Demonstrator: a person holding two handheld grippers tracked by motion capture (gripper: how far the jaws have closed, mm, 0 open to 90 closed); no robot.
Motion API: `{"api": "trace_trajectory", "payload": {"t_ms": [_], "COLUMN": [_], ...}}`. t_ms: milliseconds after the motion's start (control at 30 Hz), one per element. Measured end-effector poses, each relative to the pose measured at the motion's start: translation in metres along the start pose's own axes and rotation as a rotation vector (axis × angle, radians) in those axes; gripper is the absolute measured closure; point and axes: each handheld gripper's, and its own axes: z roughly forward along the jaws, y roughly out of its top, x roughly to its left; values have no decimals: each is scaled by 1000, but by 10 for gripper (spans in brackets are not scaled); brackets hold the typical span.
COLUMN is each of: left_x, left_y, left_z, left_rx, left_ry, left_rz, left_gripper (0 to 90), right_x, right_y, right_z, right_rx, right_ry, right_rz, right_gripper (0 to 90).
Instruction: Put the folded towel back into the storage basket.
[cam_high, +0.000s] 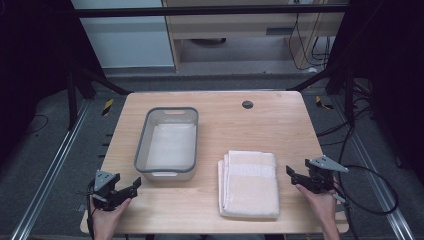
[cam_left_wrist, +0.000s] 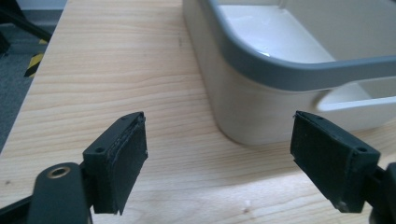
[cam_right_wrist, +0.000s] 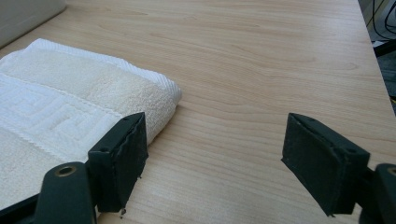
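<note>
Left gripper (cam_high: 131, 186) jaws apart, grey-rimmed tub (cam_left_wrist: 280, 70) just ahead, right gripper (cam_high: 291, 172) jaws apart, folded towel (cam_right_wrist: 70, 102) beside its left jaw, wooden table (cam_high: 280, 125) beneath

A pale, light-brown wood grain with fine darker streaks was shown by the table (cam_high: 260, 120), and a small dark grey round disc (cam_high: 247, 104) was set into its far part. The tub (cam_high: 171, 111) was seen to be off-white, almost translucent, with a mid-grey band around its rim. The folded towel (cam_high: 250, 184) was cream-white, and a woven band with a raised key pattern in the same cream was crossed over it. Matt black was worn by the left gripper (cam_high: 131, 188) and the right gripper (cam_high: 291, 173), with a light grey plate on top of each and a brass-coloured rivet near one jaw. Yellow-and-black striped tape (cam_high: 107, 106) was seen on the grey floor.
</note>
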Motion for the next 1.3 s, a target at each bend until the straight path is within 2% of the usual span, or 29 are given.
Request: {"api": "trace_trajectory", "payload": {"t_ms": [33,100,167,200,400,633,833,867,1100,1300], "left_x": [0,-7,-10,-14,-22,-26,-32,-34,-41,-45], "left_y": [0,1,1,2,3,5,7,8,13,21], "left_z": [0,-2,-3,-4,-7,-12,-15,-16,-17,-21], "left_rx": [0,-6,-9,-11,-29,-52,-61,-62,-63,-80], "left_ry": [0,-26,-27,-41,-74,-103,-123,-138,-156,-169], "left_rz": [0,10,13,27,44,22,19,13,27,27], "left_gripper": [180,185,187,189,210,228,250,254,263,268], "right_x": [0,0,0,1,5,8,11,12,14,13], "right_y": [0,0,1,1,3,6,10,12,19,25], "right_z": [-1,-2,-3,-3,-4,-5,-7,-8,-12,-16], "right_rx": [-1,1,3,5,3,-4,-10,-18,-37,-60], "right_ry": [1,1,2,1,17,29,55,61,79,72], "right_rz": [0,-1,2,-4,-24,-27,-30,-31,-24,-14], "right_gripper": [225,225,225,225,225,226,235,235,240,246]}}
